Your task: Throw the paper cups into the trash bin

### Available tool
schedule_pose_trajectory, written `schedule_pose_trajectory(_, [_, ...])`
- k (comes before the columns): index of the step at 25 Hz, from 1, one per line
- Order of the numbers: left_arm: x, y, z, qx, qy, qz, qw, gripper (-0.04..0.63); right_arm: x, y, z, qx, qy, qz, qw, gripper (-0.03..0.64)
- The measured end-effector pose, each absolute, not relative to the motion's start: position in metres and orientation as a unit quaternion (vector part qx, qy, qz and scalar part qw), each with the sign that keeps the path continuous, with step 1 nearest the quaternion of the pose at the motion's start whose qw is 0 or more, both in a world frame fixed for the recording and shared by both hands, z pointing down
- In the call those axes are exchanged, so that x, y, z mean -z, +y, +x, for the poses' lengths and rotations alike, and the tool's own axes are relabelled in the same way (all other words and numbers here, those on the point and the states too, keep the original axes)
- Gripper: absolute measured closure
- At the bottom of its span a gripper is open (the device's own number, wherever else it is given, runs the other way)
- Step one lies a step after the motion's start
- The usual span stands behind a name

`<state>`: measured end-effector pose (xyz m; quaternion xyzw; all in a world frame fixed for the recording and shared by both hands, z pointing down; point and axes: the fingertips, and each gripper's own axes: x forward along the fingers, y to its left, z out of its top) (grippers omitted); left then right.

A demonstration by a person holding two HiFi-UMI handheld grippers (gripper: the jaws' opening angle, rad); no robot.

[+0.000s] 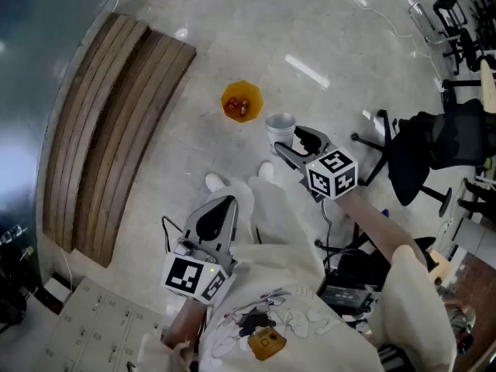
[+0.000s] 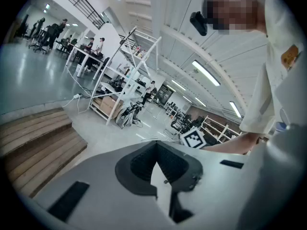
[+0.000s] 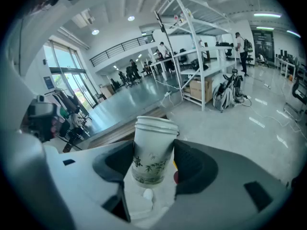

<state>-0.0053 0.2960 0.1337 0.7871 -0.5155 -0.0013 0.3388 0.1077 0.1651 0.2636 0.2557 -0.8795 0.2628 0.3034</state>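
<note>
A white paper cup with green bamboo print stands upright between the jaws of my right gripper, which is shut on it above the floor. In the right gripper view the cup fills the gap and both dark pads press its sides. The orange trash bin sits on the floor just beyond and left of the cup, with something reddish inside. My left gripper hangs low near my body, its jaws closed together on nothing.
Curved wooden steps run along the left. A black office chair stands at the right, with cables and gear beside it. Grey lockers lie at the bottom left. My white shoes are below the bin.
</note>
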Motion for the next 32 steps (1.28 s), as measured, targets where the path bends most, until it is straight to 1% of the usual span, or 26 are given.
schedule_pose_trajectory(3, [-0.111,0.305,0.031,-0.007,-0.531,0.782,0.326,0.589,-0.198,0.202,0.140,-0.243,-0.906,0.230,0.260,0.345])
schedule_pose_trajectory(6, [-0.100,0.316,0.065,-0.017,-0.533,0.784,0.318,0.589,-0.154,0.229,0.175,-0.232,-0.920,0.226,0.218,0.345])
schedule_pose_trajectory(10, [-0.099,0.326,0.113,-0.027,-0.526,0.787,0.322,0.589,-0.129,0.247,0.216,-0.203,-0.931,0.236,0.189,0.345])
schedule_pose_trajectory(16, [-0.090,0.334,0.176,-0.028,-0.529,0.789,0.311,0.589,-0.113,0.257,0.261,-0.213,-0.937,0.233,0.152,0.347])
schedule_pose_trajectory(20, [-0.089,0.335,0.182,-0.021,-0.548,0.777,0.311,0.589,-0.102,0.249,0.261,-0.235,-0.940,0.217,0.119,0.347])
schedule_pose_trajectory(23, [-0.092,0.332,0.173,-0.012,-0.564,0.761,0.320,0.589,-0.101,0.238,0.253,-0.254,-0.937,0.213,0.105,0.347])
schedule_pose_trajectory(32, [-0.110,0.267,0.115,-0.003,-0.548,0.765,0.339,0.589,-0.120,0.182,0.197,-0.258,-0.932,0.220,0.130,0.348])
